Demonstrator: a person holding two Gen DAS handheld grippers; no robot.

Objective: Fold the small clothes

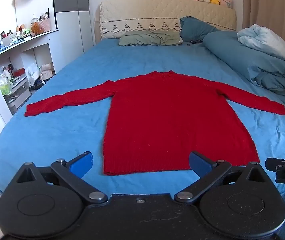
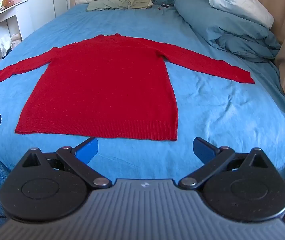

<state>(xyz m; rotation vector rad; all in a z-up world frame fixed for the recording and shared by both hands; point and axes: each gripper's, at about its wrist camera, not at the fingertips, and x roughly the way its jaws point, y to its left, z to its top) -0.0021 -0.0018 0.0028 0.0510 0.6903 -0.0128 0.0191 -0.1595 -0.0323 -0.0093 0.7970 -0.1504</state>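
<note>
Both tongs hang spread and empty near the hem of the red sweater (image 1: 168,116) — the left gripper (image 1: 140,163) over its near edge, the right gripper (image 2: 145,150) just short of it. That sweater lies flat, sleeves out, on the blue bedsheet (image 1: 66,132). A low pinch could snag sheet too — dragging the knit askew.

Bright daylight, soft shadows, sharp pics, heavy fisheye warp w/ dark corners.
</note>
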